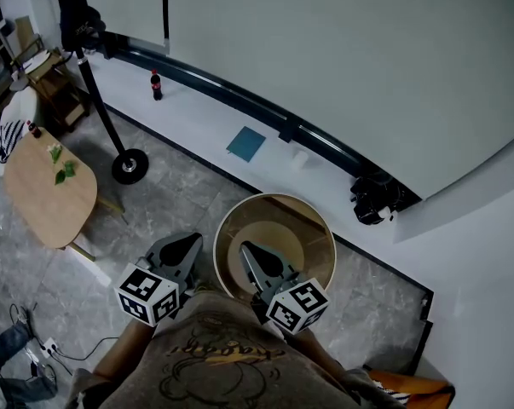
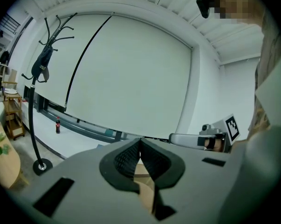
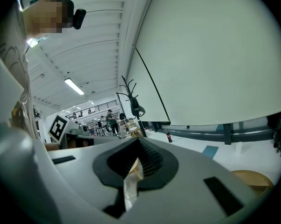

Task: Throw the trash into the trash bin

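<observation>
Head view shows the right tongs [image 1: 246, 247] reaching in over the near rim of the trash bin [image 1: 274, 198], with the open mouth of the bin directly below and ahead of their tips. The left tongs [image 1: 193, 239] hang just outside the bin's wall, on the side away from the right tongs.

Both pairs are closed. In the left gripper view the left tongs [image 2: 140, 141] meet pad to pad with nothing between them – the tan seen through the slit lower down looks like the bin beneath. In the right gripper view the right tongs [image 3: 138, 141] are also drawn together at the tip. A pale sliver shows in the slit behind the tip, and I take it for what lies below, not a held scrap, though I cannot be sure.

No trash can be made out in either pair. The bin's floor ahead of the right tongs looks bare, and the part under them is hidden.

My reading is that the drop is either done or not under way. If more is to go in, it must first be picked up – a bottle [image 1: 156, 84] and a blue square [image 1: 245, 143] lie well beyond the bin.
</observation>
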Demonstrator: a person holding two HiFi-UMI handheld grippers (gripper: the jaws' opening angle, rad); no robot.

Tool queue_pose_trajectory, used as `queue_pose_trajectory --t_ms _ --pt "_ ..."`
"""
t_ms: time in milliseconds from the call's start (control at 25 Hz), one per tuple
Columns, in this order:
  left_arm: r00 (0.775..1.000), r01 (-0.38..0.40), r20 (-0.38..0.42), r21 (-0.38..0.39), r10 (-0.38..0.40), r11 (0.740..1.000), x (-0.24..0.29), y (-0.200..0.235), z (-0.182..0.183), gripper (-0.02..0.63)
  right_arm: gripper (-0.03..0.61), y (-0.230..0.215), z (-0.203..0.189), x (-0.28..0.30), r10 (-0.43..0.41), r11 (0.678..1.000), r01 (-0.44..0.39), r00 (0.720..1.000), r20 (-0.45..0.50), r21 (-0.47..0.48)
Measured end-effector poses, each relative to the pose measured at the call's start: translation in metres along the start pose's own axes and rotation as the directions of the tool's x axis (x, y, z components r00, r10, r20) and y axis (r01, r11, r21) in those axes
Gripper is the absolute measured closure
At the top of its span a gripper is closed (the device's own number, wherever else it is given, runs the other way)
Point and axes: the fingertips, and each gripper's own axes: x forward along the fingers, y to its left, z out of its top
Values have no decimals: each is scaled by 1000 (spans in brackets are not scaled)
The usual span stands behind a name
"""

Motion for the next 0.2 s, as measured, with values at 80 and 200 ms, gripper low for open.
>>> queue_pose_trajectory --t_ms 80,200 --pt "1000 -6 2 0 6 1000 -2 1 -1 594 560 2 0 -1 1 1000 -1 1000 1 1" --pt "1000 -14 -1 -2 14 1000 -4 0 -3 594 560 3 -1 -4 2 1000 -2 1000 1 7"
